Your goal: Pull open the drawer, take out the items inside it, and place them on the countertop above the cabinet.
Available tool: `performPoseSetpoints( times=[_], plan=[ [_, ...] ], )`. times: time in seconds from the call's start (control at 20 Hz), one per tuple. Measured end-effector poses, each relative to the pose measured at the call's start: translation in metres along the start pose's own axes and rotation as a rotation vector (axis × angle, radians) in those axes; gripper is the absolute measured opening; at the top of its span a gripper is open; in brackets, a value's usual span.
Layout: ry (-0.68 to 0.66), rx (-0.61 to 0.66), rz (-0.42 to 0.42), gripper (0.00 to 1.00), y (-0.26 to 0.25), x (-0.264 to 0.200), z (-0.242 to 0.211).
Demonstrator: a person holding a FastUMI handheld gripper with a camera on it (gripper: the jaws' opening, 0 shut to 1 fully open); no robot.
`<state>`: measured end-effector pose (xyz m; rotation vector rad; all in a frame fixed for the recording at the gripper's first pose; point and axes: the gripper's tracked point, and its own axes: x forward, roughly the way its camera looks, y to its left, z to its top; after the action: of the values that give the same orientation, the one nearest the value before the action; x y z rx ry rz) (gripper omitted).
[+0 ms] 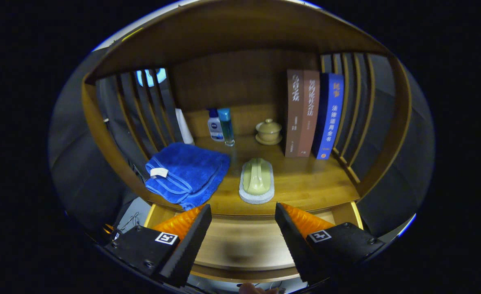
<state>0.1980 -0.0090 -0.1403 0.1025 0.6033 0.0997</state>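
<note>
Cabinet (pixel 240 36) is standing with its slatted sides curving round the counter (pixel 305 183), which I'm taking as the landmark for everything else. The counter is carrying a good deal already.

Drawer (pixel 240 241) is sitting pulled open just below the counter's front edge, directly under the gripper. Its wooden floor is showing bare between the fingers; the corners behind the fingers are hidden, so I cannot tell whether anything is lying there.

Blue towel (pixel 187 173), folded, is resting on the counter's left front, one fold drooping over the edge toward the drawer.

Three books (pixel 309 114) are standing upright at the counter's right rear, spines facing out.

Scrub brush (pixel 257 179), pale green handle on a white pad, is lying at the counter's middle front, long axis running front to back, almost straight ahead of the gap between the fingers and just beyond them.

Gripper (pixel 243 216) is hovering wide open over the drawer, holding nothing; black toothed fingers (pixel 191 241) spread well apart, orange pieces behind each.

Small lidded cup (pixel 269 131) on its saucer is sitting at the counter's rear centre. Two small bottles (pixel 220 126), one white with blue cap, one clear blue, are standing at the rear left, a white object just beside them.

Judgement: towel and brush are looking like the drawer's former contents, now set out. Any coming move is turning on the drawer lying below and ahead of the fingers; a check of the hidden corners seems due.
</note>
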Motion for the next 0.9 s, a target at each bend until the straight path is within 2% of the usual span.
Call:
performPoseSetpoints(
  times=[0.25,0.5,0.65,0.9],
  plan=[
    [-0.185,-0.001,0.016,1.0,0.008,-0.064,0.005],
    [-0.43,-0.039,0.037,0.99,0.02,-0.113,-0.003],
    [-0.458,-0.033,0.052,0.99,0.029,-0.127,-0.039],
    [-0.495,-0.046,-0.028,0.99,0.013,-0.126,-0.102]
  ],
)
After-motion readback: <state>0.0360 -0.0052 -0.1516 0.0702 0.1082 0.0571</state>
